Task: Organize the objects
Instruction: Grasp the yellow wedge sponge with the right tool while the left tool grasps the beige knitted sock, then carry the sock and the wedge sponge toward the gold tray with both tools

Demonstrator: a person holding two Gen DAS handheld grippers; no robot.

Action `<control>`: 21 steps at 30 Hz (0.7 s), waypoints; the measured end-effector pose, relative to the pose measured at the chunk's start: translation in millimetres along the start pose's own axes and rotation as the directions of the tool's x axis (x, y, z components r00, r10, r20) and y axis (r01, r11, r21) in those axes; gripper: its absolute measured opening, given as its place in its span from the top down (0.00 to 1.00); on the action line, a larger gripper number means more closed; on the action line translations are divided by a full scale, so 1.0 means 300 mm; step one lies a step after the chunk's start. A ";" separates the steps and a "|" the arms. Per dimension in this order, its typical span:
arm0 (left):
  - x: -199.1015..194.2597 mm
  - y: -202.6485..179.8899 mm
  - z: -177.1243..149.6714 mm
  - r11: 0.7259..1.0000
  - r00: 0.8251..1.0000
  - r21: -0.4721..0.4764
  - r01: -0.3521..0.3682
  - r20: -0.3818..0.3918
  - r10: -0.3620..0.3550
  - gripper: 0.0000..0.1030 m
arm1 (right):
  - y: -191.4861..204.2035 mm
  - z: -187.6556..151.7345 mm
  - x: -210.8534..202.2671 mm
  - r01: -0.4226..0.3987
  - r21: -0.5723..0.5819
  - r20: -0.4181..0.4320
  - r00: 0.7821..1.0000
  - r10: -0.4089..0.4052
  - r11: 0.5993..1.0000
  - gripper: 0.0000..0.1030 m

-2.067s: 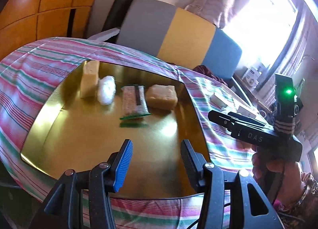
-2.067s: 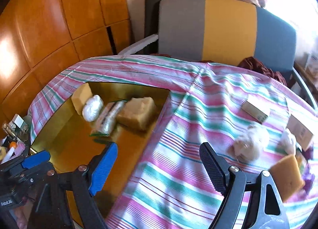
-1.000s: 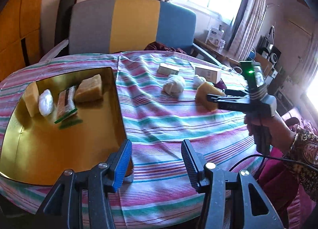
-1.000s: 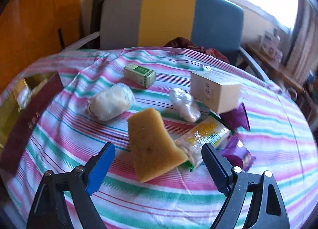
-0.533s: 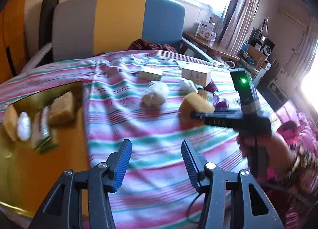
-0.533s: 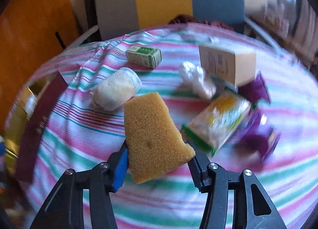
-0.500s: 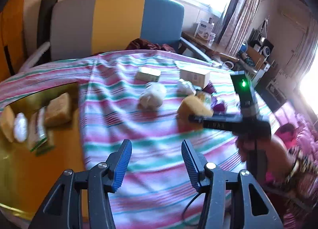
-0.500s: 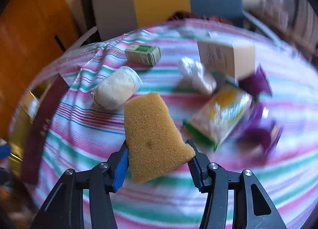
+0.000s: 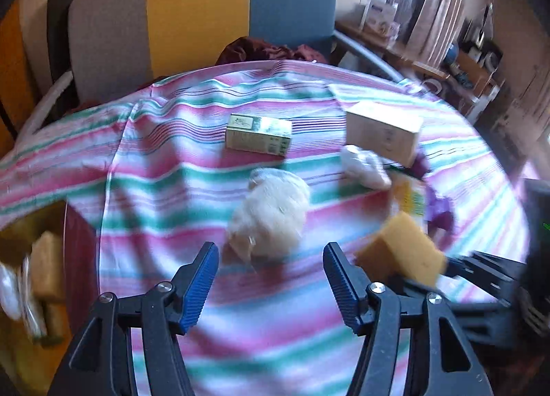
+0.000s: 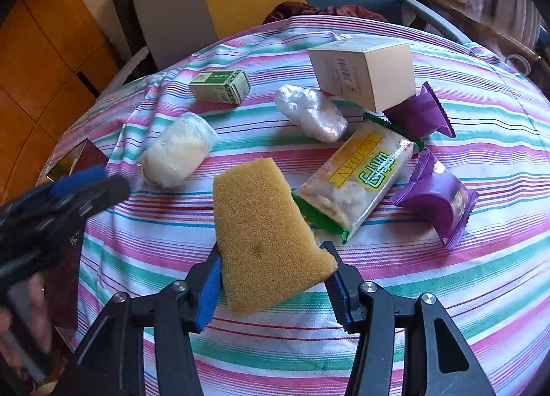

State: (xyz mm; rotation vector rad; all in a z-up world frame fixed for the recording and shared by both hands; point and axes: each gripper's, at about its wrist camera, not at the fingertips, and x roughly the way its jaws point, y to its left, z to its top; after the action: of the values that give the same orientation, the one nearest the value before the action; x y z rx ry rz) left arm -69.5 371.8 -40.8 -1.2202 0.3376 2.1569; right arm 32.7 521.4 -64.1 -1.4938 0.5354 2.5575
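The right gripper (image 10: pixel 271 279) clamps a yellow sponge (image 10: pixel 266 234) by its near end — lifted above the striped cloth (image 10: pixel 447 293). Just beyond lie a snack pack (image 10: pixel 361 177), two purple wrappers (image 10: pixel 438 200), a beige box (image 10: pixel 364 69), a green box (image 10: pixel 220 86) and a white jar (image 10: pixel 177 152) on its side. The left gripper (image 10: pixel 65 193) is blurred at left — its jaws unreadable.

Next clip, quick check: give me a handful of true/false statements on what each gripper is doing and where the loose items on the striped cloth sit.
1. The right gripper is clamped on the yellow sponge. True.
2. The left gripper holds the white bundle. False: it is open, and the bundle lies on the cloth ahead of it.
3. The green box lies on the striped cloth. True.
4. The tan carton sits in the gold tray. False: it is on the cloth.
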 end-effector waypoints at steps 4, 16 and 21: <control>0.099 -0.008 0.031 0.999 0.999 0.033 -0.016 -0.029 0.017 0.38 | -0.014 0.003 0.001 -0.020 0.023 -0.006 1.000 0.020 1.000 0.47; 0.169 0.015 0.001 1.000 0.999 0.017 -0.021 0.029 0.021 0.44 | -0.021 0.010 0.024 -0.056 0.049 -0.022 0.998 0.057 0.997 0.46; 0.119 0.009 -0.058 0.999 0.995 0.000 -0.049 0.083 0.048 0.46 | -0.024 0.015 0.019 -0.064 0.050 -0.011 0.998 0.065 0.997 0.47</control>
State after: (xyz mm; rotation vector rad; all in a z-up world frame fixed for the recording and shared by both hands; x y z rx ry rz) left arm -72.6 375.2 -80.4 -1.1277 0.3373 2.2408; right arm 28.1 529.2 -68.7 -1.5013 0.6538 2.5641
